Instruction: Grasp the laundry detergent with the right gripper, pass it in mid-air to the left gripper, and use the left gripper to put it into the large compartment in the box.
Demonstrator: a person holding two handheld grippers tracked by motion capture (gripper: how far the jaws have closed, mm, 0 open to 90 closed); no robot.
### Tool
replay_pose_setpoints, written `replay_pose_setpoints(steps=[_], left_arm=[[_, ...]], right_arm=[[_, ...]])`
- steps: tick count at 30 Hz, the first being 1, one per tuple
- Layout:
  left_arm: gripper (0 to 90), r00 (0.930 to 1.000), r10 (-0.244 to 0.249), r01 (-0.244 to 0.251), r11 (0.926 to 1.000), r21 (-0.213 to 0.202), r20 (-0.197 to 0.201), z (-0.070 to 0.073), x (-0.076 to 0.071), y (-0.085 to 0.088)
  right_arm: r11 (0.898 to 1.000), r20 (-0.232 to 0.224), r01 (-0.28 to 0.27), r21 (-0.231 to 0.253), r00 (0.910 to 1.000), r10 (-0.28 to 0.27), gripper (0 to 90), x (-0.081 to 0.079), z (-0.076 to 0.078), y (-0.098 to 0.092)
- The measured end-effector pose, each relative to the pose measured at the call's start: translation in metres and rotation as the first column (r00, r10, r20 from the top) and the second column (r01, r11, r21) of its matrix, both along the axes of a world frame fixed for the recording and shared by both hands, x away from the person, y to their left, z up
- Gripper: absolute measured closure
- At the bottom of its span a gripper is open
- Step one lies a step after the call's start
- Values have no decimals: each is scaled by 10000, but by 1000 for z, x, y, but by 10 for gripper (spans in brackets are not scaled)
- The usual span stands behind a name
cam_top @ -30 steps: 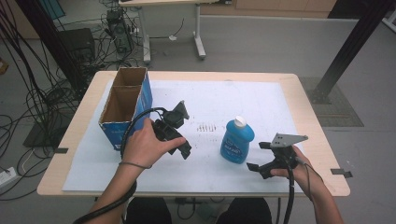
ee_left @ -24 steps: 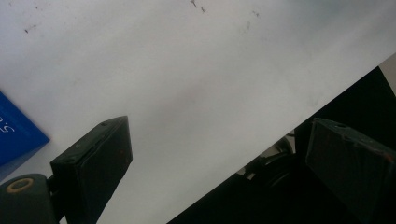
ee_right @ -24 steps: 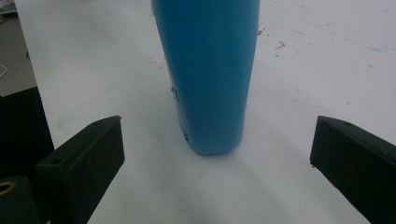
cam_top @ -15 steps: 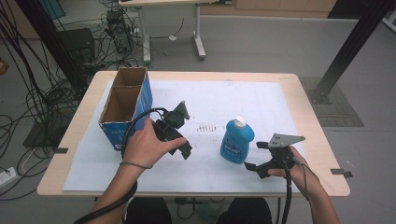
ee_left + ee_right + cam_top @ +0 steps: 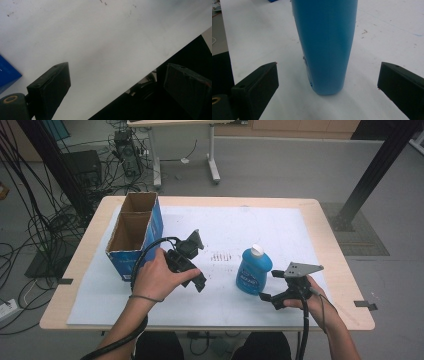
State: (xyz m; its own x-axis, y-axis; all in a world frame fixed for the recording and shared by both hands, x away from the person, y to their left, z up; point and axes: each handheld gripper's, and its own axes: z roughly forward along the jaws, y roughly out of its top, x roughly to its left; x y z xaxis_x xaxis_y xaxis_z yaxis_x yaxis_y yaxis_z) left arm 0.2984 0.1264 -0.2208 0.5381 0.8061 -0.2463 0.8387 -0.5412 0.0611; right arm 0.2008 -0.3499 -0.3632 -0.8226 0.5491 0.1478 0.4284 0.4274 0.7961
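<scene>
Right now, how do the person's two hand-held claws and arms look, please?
Both claws are black with two flat rectangular pads each. The right claw carries a grey three-cornered plate on top; a black cable trails from it. The left claw trails a thick black cable looping past the forearm. The forearms are bare; a thin band circles the left wrist.

The high view looks forward and down over the table. The right gripper view faces the blue bottle closely. Both views share that bottle.
</scene>
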Motion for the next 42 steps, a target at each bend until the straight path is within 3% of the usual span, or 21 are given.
replay_pose_setpoints(steps=[21, 42], left_arm=[[72, 10000, 32, -31, 10000, -54, 33, 0, -1, 2], [72, 9999, 69, -68, 9999, -89, 98, 1, -1, 0]], right_arm=[[9995, 320, 75, 315, 9995, -85, 39, 0, -10, 5], [9922, 650, 191, 1231, 9975, -273, 38, 0, -30, 6]])
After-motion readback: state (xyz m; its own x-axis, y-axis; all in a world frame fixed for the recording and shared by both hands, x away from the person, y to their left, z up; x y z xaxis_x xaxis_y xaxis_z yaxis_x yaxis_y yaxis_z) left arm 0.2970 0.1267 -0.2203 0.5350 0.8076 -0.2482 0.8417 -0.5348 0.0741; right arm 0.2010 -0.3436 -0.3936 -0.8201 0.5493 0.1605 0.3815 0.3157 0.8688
